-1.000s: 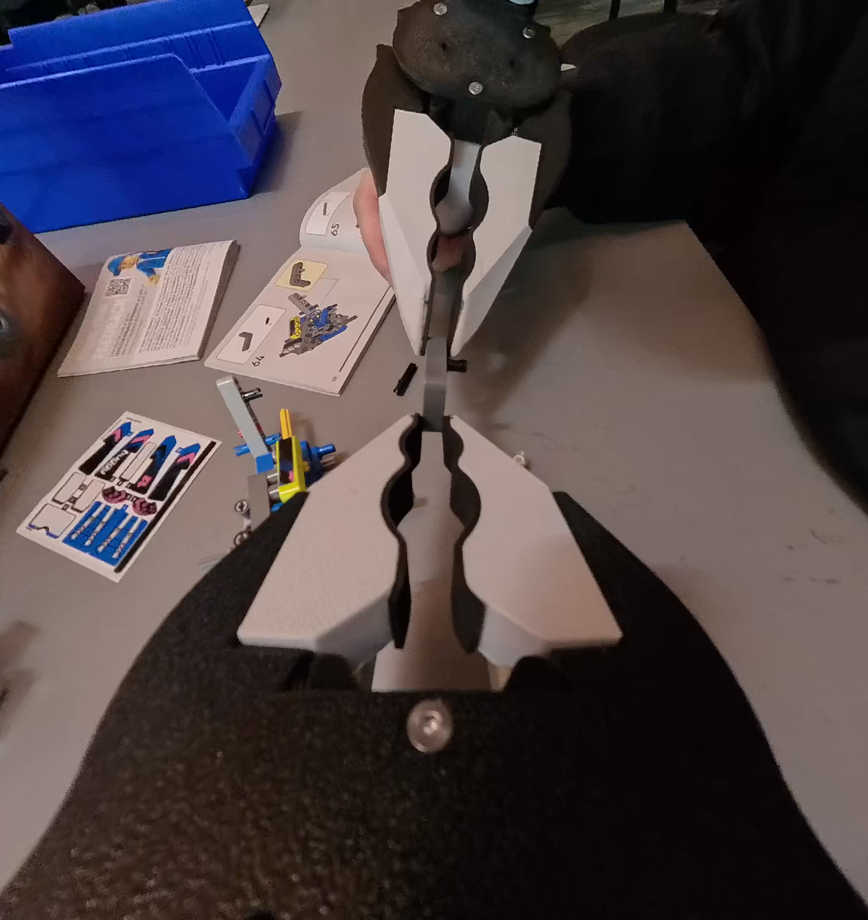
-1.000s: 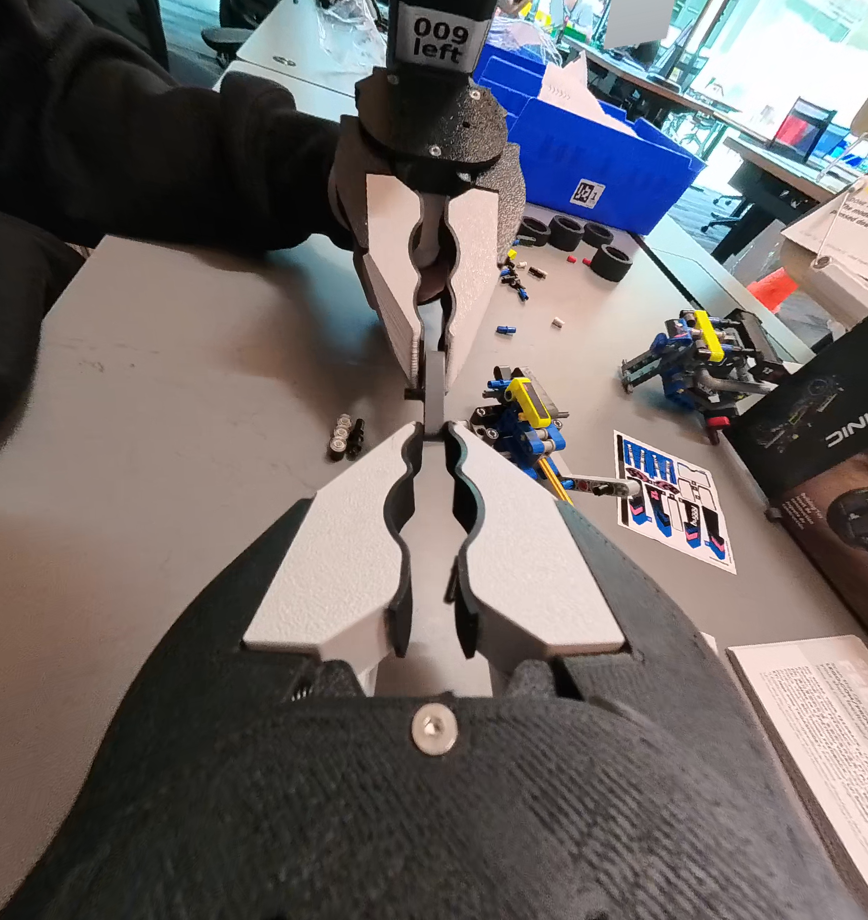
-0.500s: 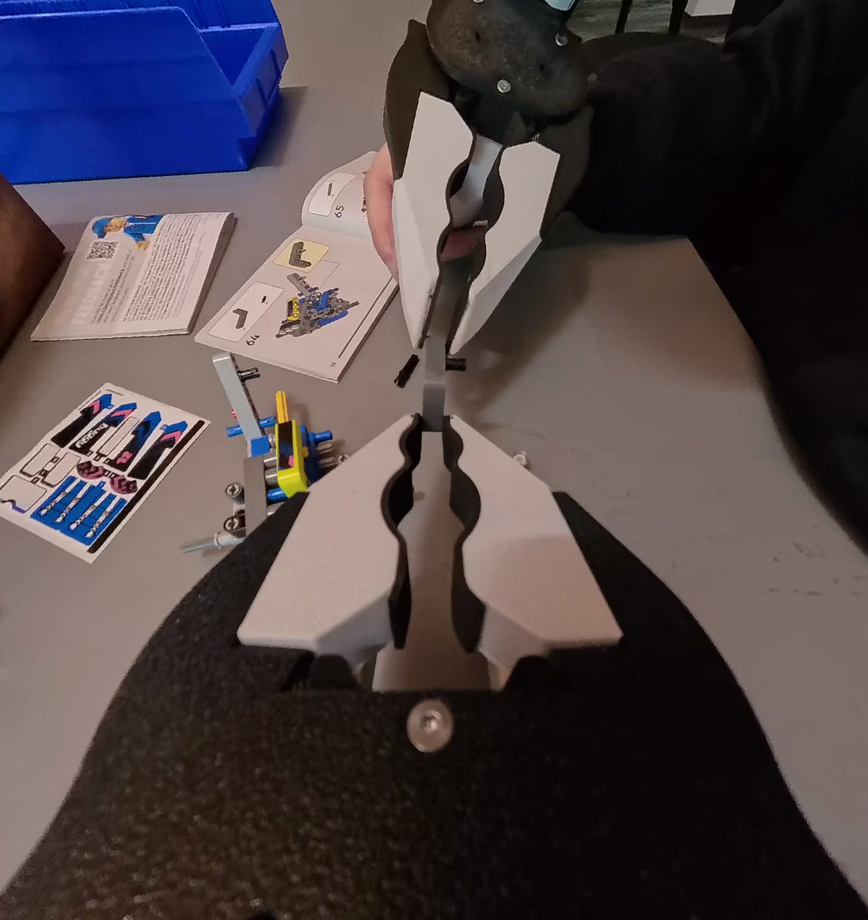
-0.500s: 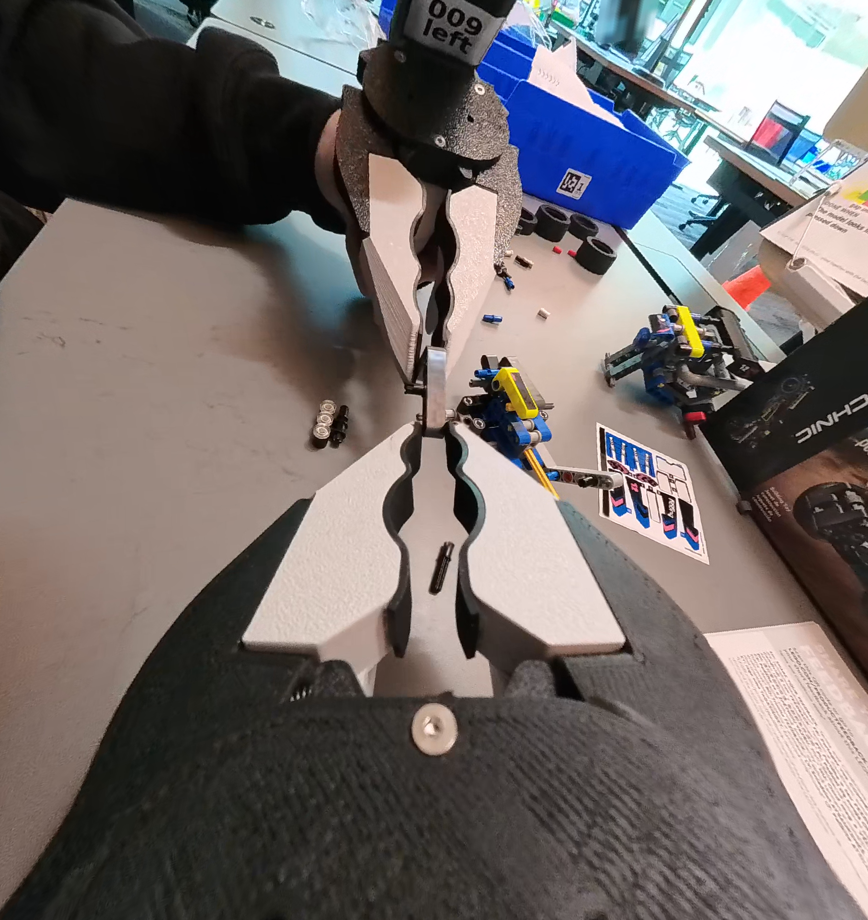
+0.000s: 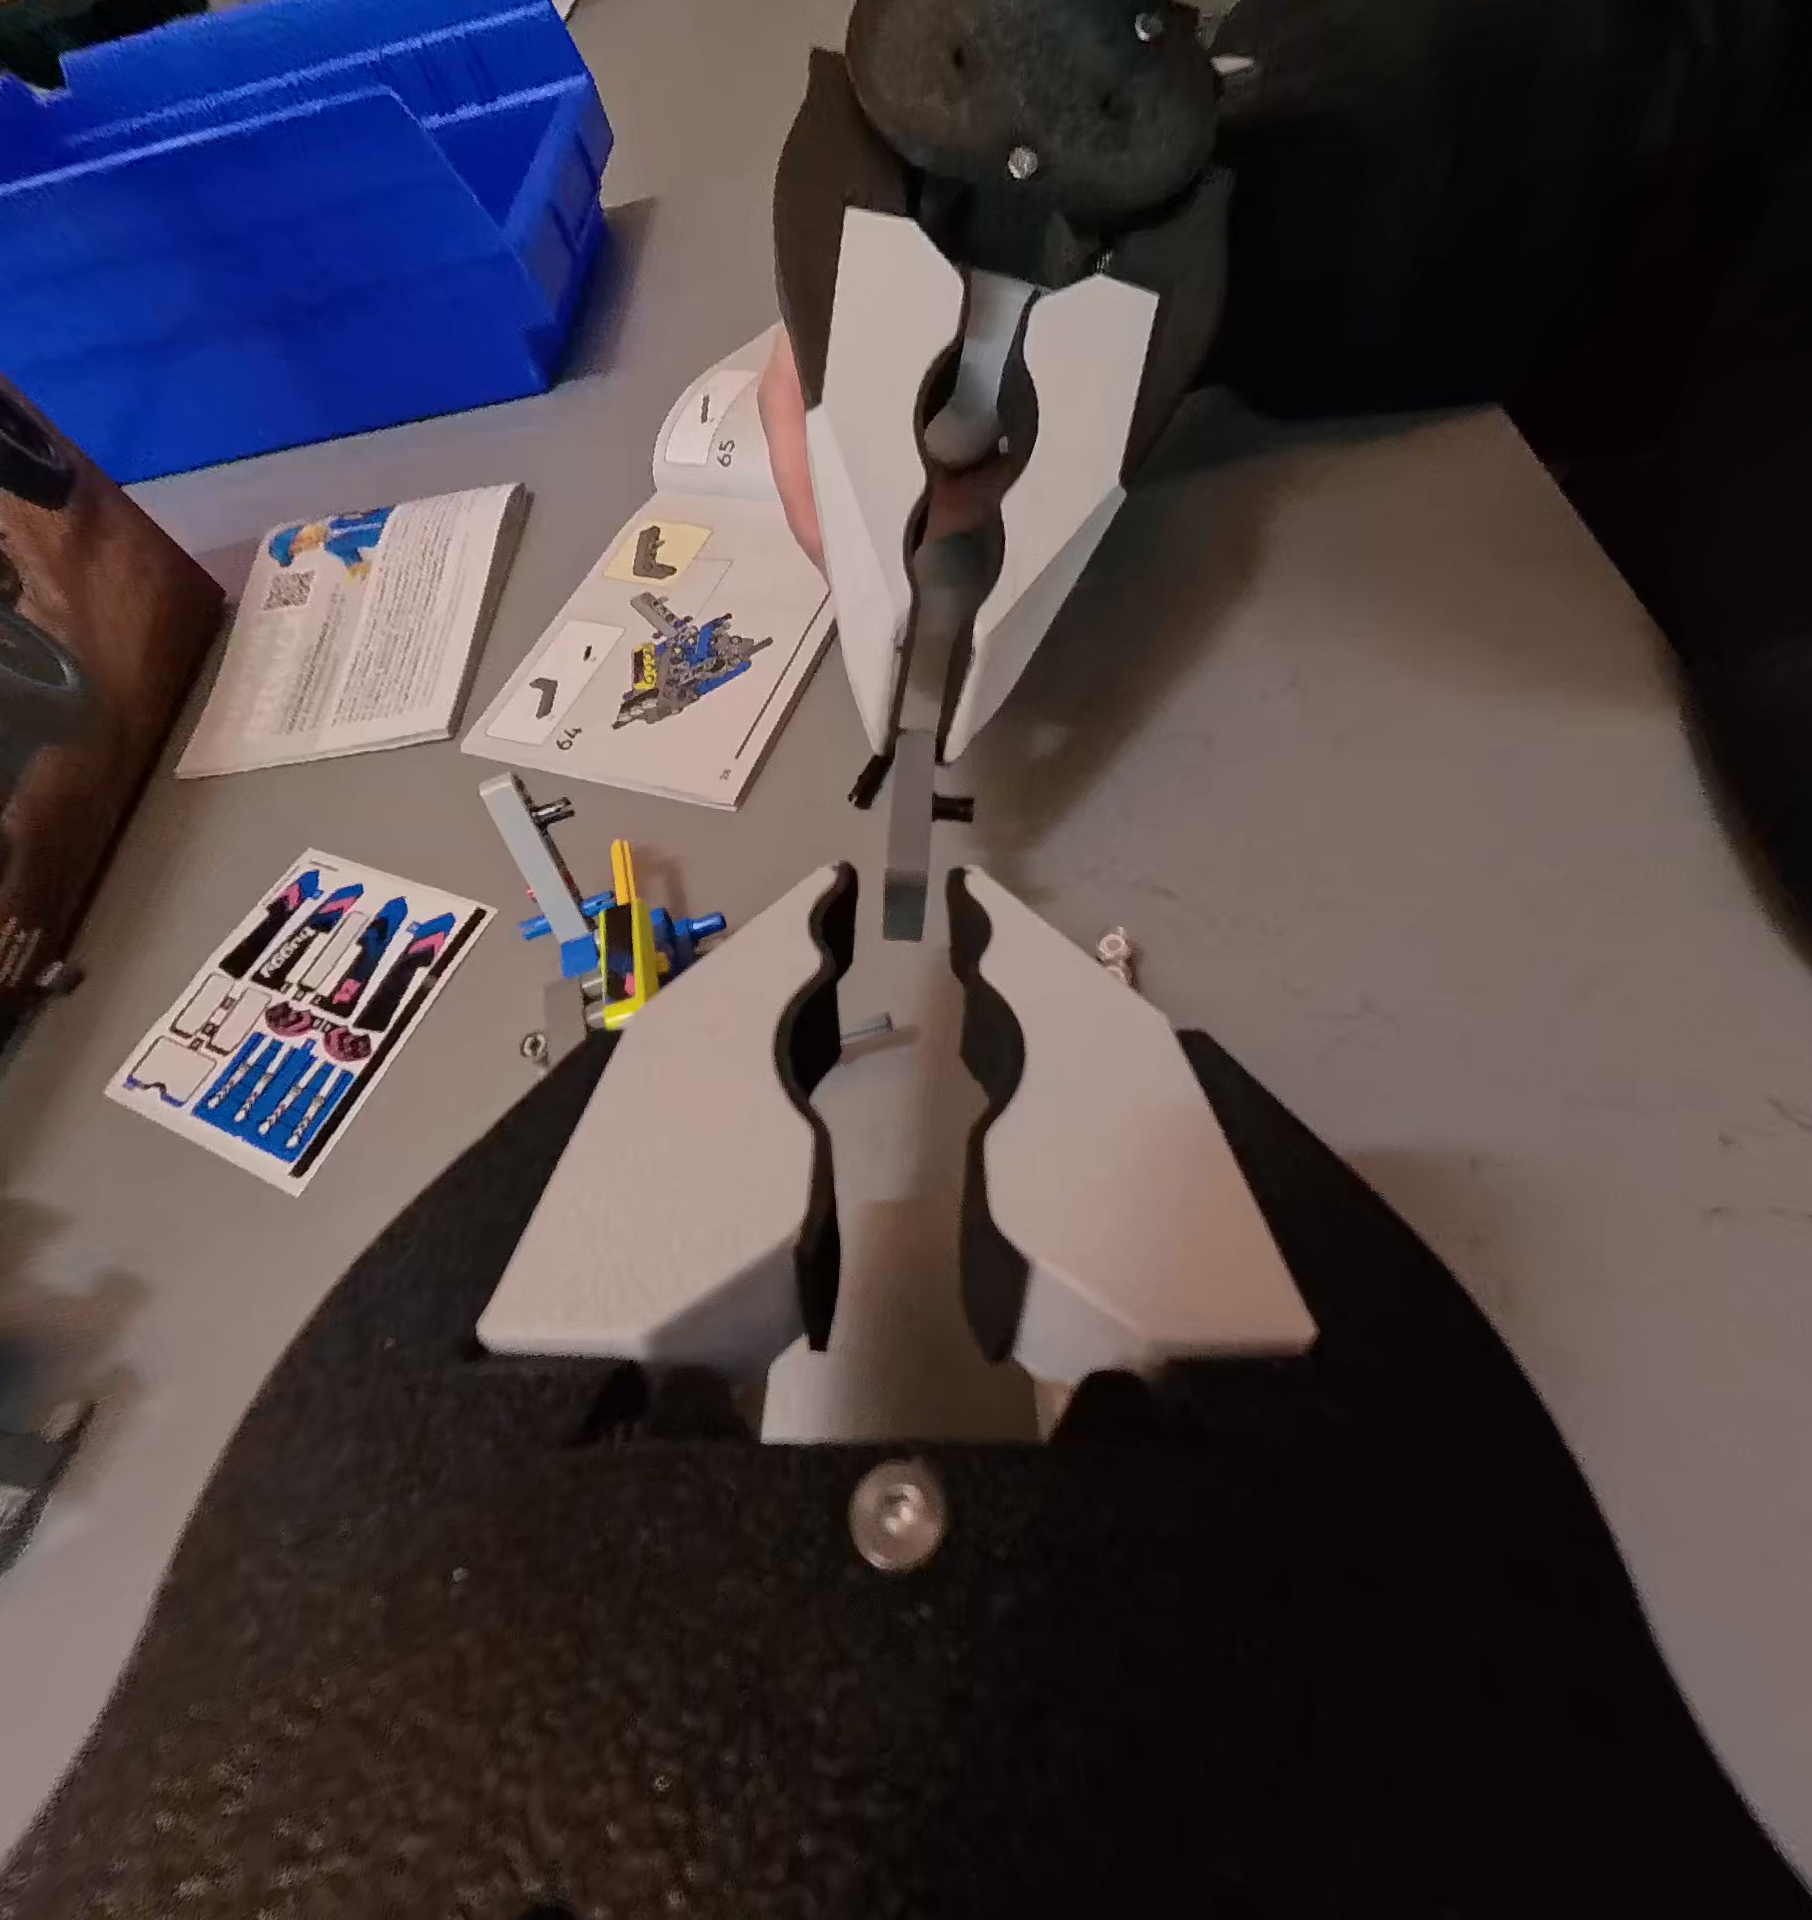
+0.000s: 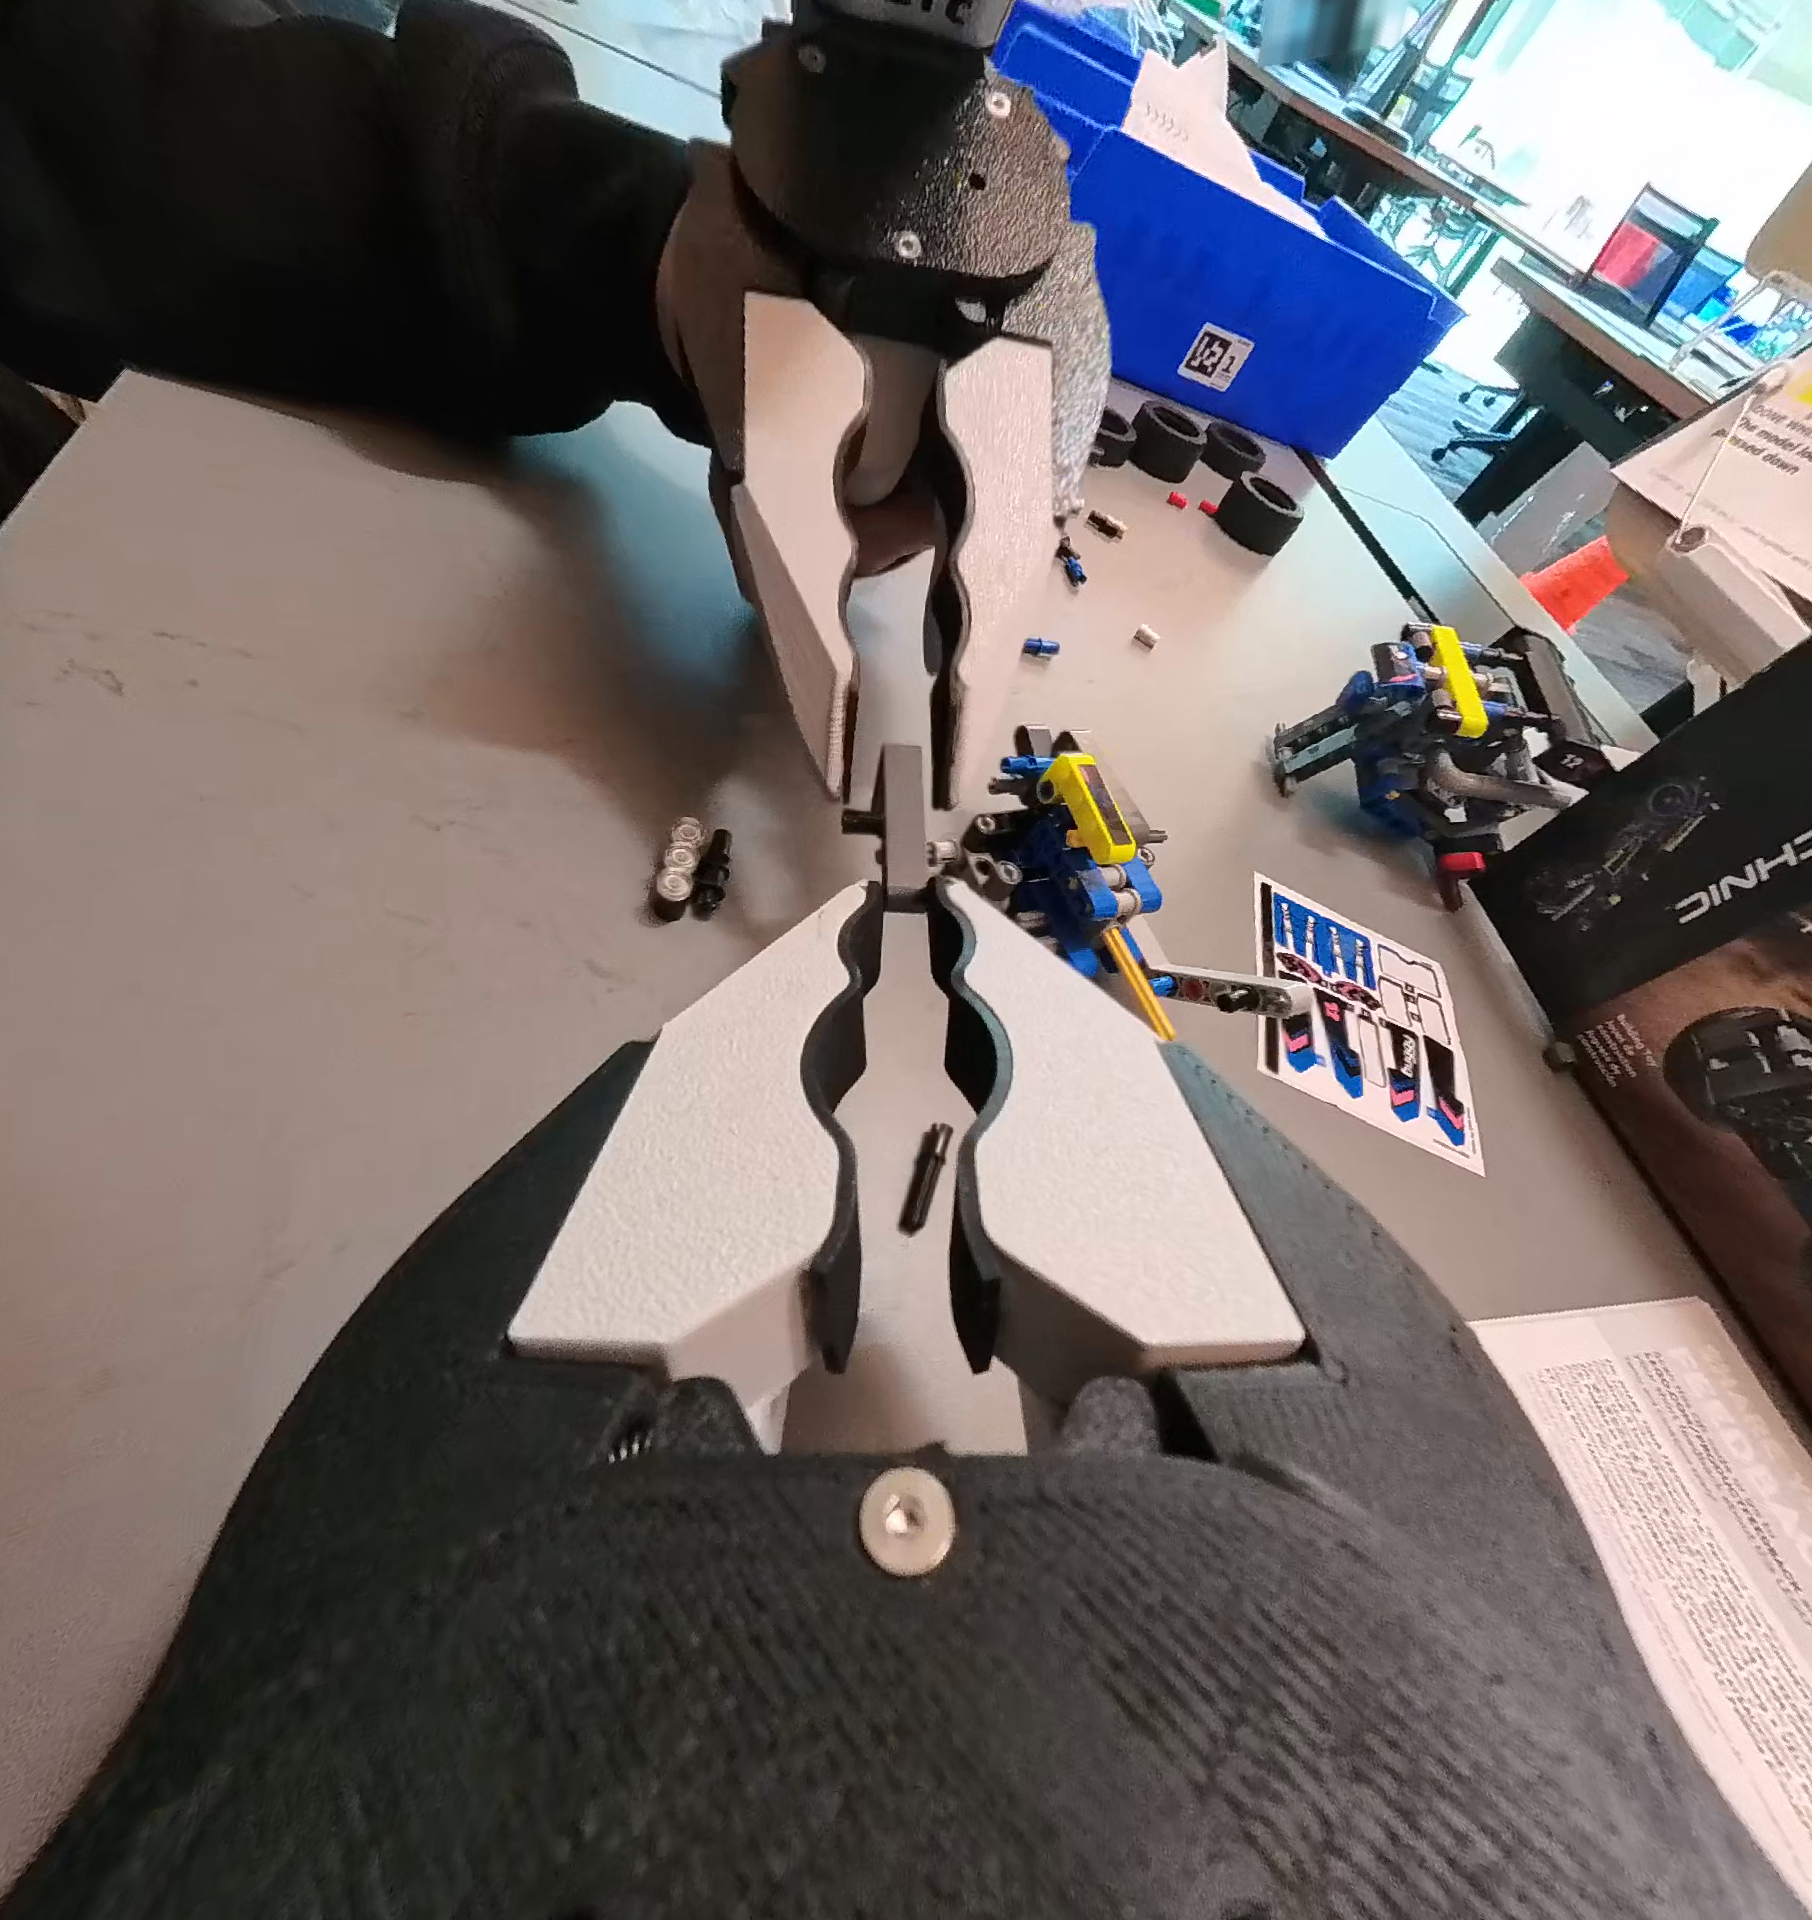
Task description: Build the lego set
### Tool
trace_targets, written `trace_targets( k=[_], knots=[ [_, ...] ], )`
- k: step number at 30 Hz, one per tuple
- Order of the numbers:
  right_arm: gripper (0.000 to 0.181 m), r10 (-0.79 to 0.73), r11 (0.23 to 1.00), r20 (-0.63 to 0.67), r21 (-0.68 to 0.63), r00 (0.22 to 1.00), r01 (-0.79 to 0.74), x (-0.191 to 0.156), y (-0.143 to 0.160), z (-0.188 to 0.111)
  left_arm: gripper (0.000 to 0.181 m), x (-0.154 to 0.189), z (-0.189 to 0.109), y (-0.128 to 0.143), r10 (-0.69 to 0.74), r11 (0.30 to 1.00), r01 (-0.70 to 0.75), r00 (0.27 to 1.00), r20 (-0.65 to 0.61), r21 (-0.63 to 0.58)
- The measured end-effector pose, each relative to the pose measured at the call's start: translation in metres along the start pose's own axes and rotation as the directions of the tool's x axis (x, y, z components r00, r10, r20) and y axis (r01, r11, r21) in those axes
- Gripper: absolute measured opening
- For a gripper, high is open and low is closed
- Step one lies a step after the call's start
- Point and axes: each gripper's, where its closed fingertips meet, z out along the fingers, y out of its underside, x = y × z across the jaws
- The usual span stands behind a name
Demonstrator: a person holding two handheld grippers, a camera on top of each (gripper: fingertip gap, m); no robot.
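Observation:
A grey lego beam [image 6: 902,831] with a black pin [image 6: 855,821] through its side is held upright above the table. My right gripper [image 6: 907,899] is shut on its lower end and also shows in the left wrist view [image 5: 912,743]. My left gripper [image 5: 900,878] is open, its fingertips on either side of the beam's [image 5: 907,852] other end without touching it. It also shows in the right wrist view [image 6: 894,784]. A small blue and yellow lego assembly [image 6: 1068,852] lies on the table just beside the beam [image 5: 621,935].
A loose black pin [image 6: 923,1174] lies under my right gripper. Around are small clear and black pieces [image 6: 689,873], a sticker sheet [image 5: 299,1018], an open instruction booklet [image 5: 663,644], a leaflet [image 5: 362,623], a second assembly [image 6: 1421,727], tyres [image 6: 1193,447], a blue bin [image 5: 258,239] and the set's box [image 6: 1712,935]. Only a small space, under 4 cm, lies between the two pairs of fingers.
My left gripper has opened and let go of the grey beam. My right gripper still holds it. Both grippers have stayed facing each other over the table.

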Motion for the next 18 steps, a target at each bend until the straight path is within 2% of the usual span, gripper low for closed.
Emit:
trace_targets(
  k=[3,18],
  knots=[
    [0.007,-0.013,1.000,0.010,-0.009,1.000,0.013,-0.0025,0.0010,0.0010,0.005,0.0015,-0.0008,-0.0006,0.005,1.000,-0.005,1.000,-0.009,0.003],
    [0.006,-0.023,1.000,0.016,-0.012,1.000,0.023,-0.0047,0.0009,0.0009,0.005,0.0057,0.0018,0.0050,0.016,0.999,-0.017,0.999,-0.032,-0.037]
  ],
)
